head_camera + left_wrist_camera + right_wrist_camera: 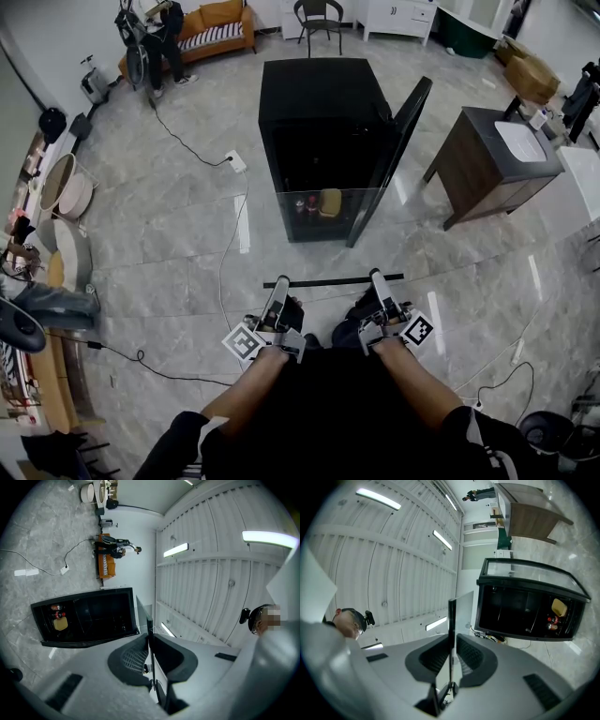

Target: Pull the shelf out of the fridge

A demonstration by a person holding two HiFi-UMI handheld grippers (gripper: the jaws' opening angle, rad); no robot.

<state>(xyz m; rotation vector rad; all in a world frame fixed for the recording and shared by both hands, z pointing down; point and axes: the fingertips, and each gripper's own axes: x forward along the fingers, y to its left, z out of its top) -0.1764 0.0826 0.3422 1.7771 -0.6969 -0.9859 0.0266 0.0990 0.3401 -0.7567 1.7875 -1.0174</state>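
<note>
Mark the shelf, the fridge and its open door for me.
shelf point(333, 279), head view, dark edge strip
fridge point(314, 98), head view, black top
door point(394, 150), head view, middle of the panel

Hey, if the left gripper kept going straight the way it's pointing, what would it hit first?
Probably nothing close: the left gripper, shut on the shelf, aims slightly up, seemingly just over the fridge toward the far wall. Depth is unclear.

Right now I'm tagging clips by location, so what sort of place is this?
Probably a showroom or staged test hall, not a lived-in home: a black fridge stands alone on a wide marble-look floor, with a sink vanity nearby and an orange sofa by the far wall.
</note>
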